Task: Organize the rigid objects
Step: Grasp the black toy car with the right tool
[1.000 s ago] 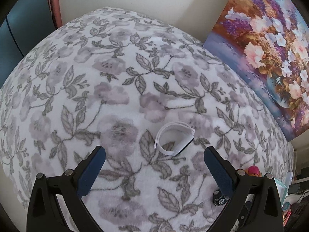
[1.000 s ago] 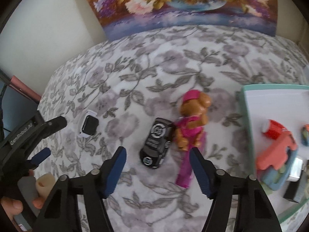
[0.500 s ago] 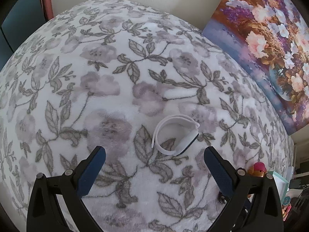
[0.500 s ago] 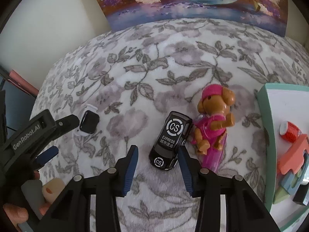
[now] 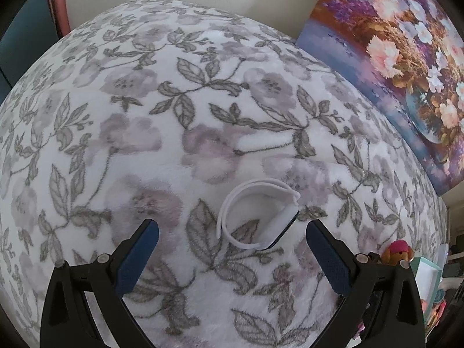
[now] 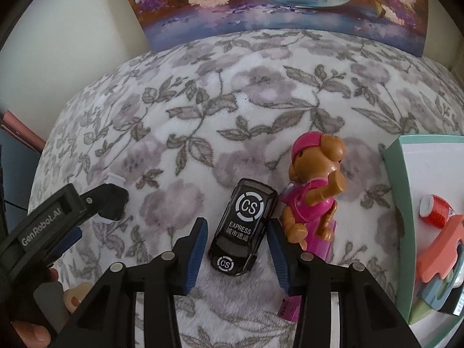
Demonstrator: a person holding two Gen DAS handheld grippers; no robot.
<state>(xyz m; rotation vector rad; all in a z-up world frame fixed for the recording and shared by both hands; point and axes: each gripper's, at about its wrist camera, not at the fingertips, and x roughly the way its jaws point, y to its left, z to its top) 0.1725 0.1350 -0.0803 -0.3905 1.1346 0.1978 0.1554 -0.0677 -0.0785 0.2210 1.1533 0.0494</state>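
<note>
My right gripper [image 6: 236,233] has just been closing; its ribbed blue pads [image 6: 195,253] now flank the glossy black toy car with white "CS EXPRESS" lettering [image 6: 242,226], but small gaps show on both sides, so nothing is pinched. The car lies on the fuzzy white blanket printed with grey leaves and mauve flowers [image 6: 203,110], touching a hard plastic brown puppy figure in a pink outfit [image 6: 314,191] on its right. Beyond that stands a mint-rimmed white tray [image 6: 398,191] holding a red can and coral pieces. My left gripper [image 5: 232,249] is spread wide, with the white-strapped smartwatch with a dark face [image 5: 258,217] lying on its side just ahead of the gap, nearer the right pad. Only the right view shows the car; there the left gripper [image 6: 95,217] covers most of the watch. A floral painting [image 5: 391,66] leans behind.
</note>
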